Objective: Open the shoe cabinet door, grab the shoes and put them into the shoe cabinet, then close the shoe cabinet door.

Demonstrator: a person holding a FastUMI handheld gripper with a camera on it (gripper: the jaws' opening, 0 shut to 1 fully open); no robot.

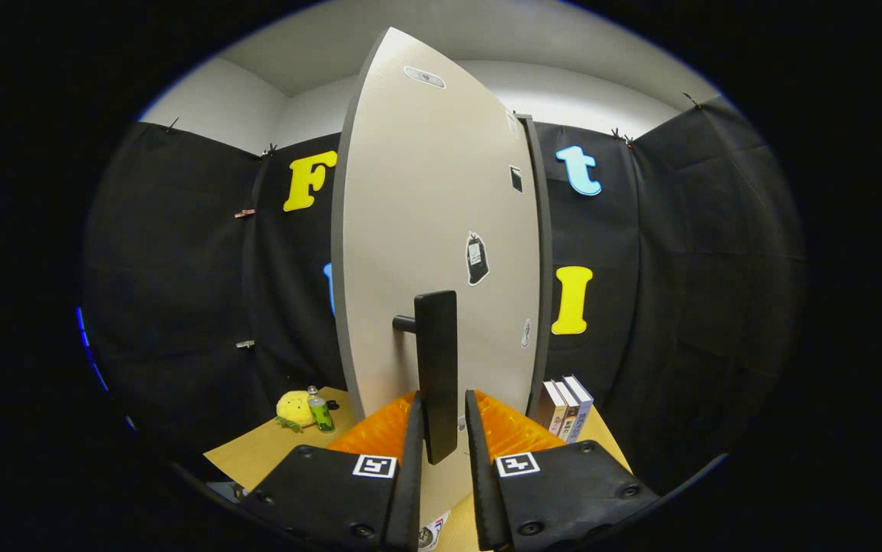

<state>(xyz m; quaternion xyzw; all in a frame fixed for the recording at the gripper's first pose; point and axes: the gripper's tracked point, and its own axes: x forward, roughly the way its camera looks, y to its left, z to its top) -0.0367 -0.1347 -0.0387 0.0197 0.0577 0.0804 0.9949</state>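
The pale shoe cabinet door (426, 215) stands tall straight ahead, swung at an angle so that its dark left edge faces me. A black upright bar handle (436, 360) sticks out from the door on a short post. My gripper (441, 399) has one finger on each side of the handle's lower part and is shut on it. The dark side of the cabinet (541, 268) shows along the door's right edge. The inside of the cabinet is hidden behind the door.
The cabinet stands on a light wooden tabletop (264, 456). A yellow plush toy (293, 408) and a small green bottle (320, 412) sit left of the door. Three upright books (566, 406) lean by the cabinet's right side. Black cloth walls close in behind.
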